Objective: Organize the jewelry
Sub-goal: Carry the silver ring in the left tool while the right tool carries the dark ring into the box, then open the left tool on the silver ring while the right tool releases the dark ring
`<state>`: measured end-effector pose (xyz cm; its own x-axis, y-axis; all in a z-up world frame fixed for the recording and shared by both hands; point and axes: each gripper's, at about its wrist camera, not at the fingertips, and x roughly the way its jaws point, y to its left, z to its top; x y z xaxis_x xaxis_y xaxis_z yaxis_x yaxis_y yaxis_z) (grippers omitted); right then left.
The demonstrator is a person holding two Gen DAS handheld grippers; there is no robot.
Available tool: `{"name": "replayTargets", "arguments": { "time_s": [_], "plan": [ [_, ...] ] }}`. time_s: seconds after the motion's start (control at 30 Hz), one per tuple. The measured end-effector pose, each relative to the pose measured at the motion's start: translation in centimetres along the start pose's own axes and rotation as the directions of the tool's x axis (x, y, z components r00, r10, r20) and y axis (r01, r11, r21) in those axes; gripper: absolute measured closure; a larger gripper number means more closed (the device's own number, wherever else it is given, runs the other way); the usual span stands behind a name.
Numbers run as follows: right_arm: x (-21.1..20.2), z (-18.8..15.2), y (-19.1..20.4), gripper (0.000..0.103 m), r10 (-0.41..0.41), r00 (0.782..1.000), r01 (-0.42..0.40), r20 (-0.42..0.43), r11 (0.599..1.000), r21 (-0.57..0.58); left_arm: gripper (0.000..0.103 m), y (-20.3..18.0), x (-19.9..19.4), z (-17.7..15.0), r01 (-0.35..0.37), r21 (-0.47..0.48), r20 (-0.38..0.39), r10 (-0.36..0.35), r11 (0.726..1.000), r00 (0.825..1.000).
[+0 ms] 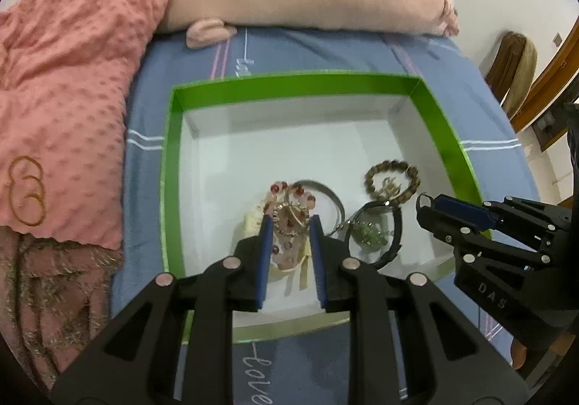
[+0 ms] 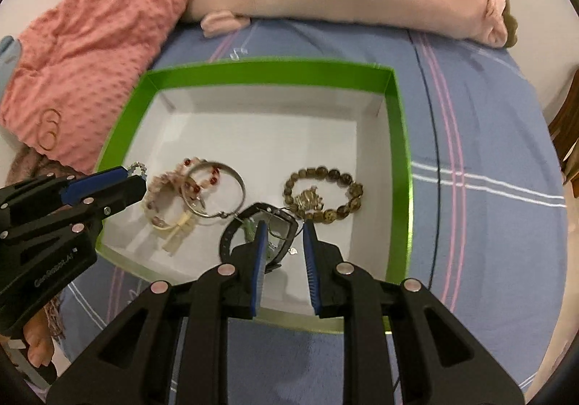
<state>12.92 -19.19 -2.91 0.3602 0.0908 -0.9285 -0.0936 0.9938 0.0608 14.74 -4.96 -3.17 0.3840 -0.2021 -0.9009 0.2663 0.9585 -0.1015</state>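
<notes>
two views. left wrist: my left tongs hang narrowly parted, holding nothing, over the pink bead bracelet in the green box. right wrist: my right tongs are just as narrow and empty over the black watch; brown bead bracelet just beside.

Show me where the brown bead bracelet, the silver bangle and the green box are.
brown bead bracelet (image 2: 322, 171): right wrist view, on its far arc of beads.
silver bangle (image 2: 241, 188): right wrist view, on its right-hand band.
green box (image 2: 267, 74): right wrist view, on its far wall.
</notes>
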Motion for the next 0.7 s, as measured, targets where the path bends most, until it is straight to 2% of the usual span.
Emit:
{"name": "replayTargets", "arguments": {
  "time_s": [0.27, 0.37, 0.4, 0.47, 0.5, 0.53, 0.7],
  "plan": [
    [1.5, -0.3, -0.1, 0.081, -0.013, 0.999, 0.013, -0.036, 1.0, -0.014, 0.082, -0.4, 2.4, -0.5, -0.006, 0.007, -0.048, 0.007, 1.0, 0.999],
    [1.1, -0.3, -0.2, 0.066, -0.018, 1.0, 0.017, -0.026, 1.0, -0.004, 0.078, -0.4, 2.3, -0.5, -0.009, 0.005, -0.046, 0.009, 1.0, 0.999],
    [0.8, -0.3, -0.2, 0.06, -0.019, 1.0, 0.019, -0.017, 1.0, -0.001, 0.075, -0.4, 2.1, -0.6, -0.01, 0.004, -0.043, 0.01, 1.0, 0.999],
    [0.2, -0.2, -0.3, 0.054, -0.021, 1.0, 0.021, -0.004, 1.0, 0.006, 0.061, -0.4, 1.4, -0.6, -0.025, 0.001, -0.027, 0.025, 1.0, 0.999],
    [-0.5, -0.2, -0.3, 0.05, -0.023, 1.0, 0.023, 0.008, 1.0, 0.012, 0.048, -0.4, 0.9, -0.6, -0.035, 0.0, -0.014, 0.035, 0.999, 0.999],
    [-1.0, -0.2, -0.3, 0.044, -0.026, 0.999, 0.025, 0.019, 1.0, 0.015, 0.04, -0.4, 0.2, -0.6, -0.047, -0.002, 0.007, 0.047, 0.999, 0.999],
    [-4.7, 0.1, -0.2, 0.023, -0.087, 0.99, 0.085, 0.107, 0.996, 0.029, 0.021, -0.1, -3.2, -0.3, -0.093, -0.029, 0.089, 0.096, 0.995, 0.991]
  ]
}}
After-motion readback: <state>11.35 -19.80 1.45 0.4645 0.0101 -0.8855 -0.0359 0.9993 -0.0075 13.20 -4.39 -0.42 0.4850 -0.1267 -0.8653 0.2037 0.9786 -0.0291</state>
